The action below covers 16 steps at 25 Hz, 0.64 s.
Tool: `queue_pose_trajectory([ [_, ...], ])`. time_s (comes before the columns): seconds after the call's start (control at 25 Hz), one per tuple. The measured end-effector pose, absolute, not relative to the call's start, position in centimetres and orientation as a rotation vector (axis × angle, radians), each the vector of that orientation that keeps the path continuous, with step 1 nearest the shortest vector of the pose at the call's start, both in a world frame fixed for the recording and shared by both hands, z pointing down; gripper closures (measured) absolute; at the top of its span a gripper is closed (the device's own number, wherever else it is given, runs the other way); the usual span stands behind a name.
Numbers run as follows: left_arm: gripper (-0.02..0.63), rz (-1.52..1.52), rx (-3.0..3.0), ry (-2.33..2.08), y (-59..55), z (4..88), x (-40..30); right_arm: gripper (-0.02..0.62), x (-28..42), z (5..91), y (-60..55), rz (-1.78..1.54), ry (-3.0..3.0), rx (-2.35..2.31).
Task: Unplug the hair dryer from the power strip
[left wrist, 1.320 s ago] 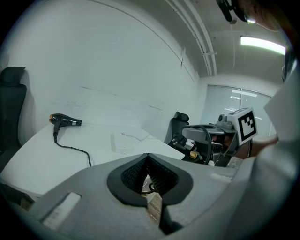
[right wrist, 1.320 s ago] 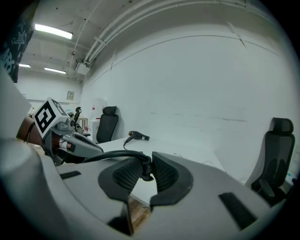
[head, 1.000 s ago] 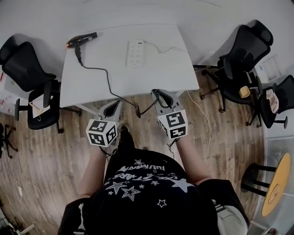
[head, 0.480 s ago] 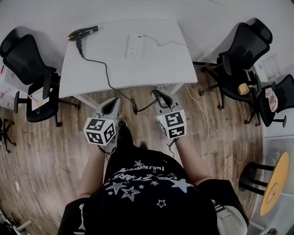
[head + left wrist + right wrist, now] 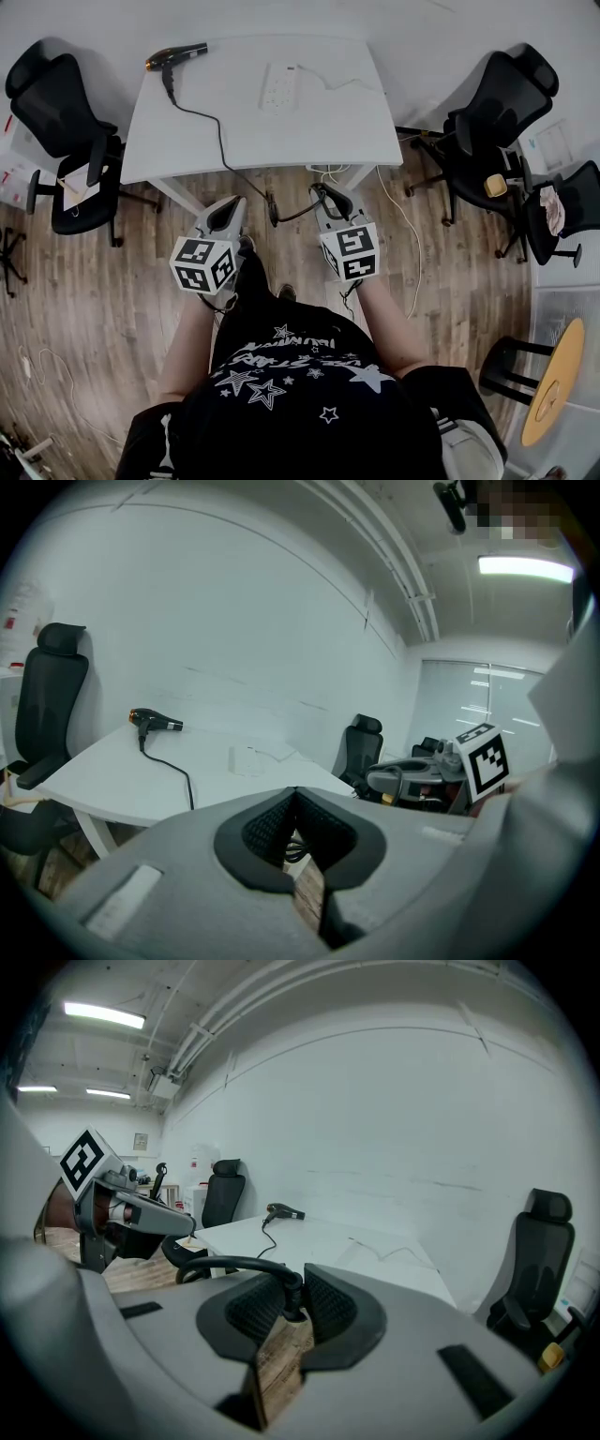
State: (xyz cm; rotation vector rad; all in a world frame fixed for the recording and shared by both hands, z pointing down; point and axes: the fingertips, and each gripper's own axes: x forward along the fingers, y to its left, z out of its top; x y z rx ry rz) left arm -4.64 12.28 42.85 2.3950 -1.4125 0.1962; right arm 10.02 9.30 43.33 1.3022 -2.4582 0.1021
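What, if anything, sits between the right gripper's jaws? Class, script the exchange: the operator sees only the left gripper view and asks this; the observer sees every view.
Observer: The right gripper is shut on the hair dryer's black cord, close to the cord's end.
Operator: Is that cord plugged into the power strip?
Observer: No. In the head view the cord runs from the hair dryer across the table, off its near edge and round to that gripper. Nothing black reaches the power strip.
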Motion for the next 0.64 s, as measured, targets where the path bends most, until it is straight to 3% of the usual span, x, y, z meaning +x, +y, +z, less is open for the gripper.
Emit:
queue_pose_trajectory([
  [0.64,0.598,0.189,2.399,-1.425,14.3,42.5,-4.6,0.526,10.1,43.9,11.0,0.122,-2.469,1.300],
])
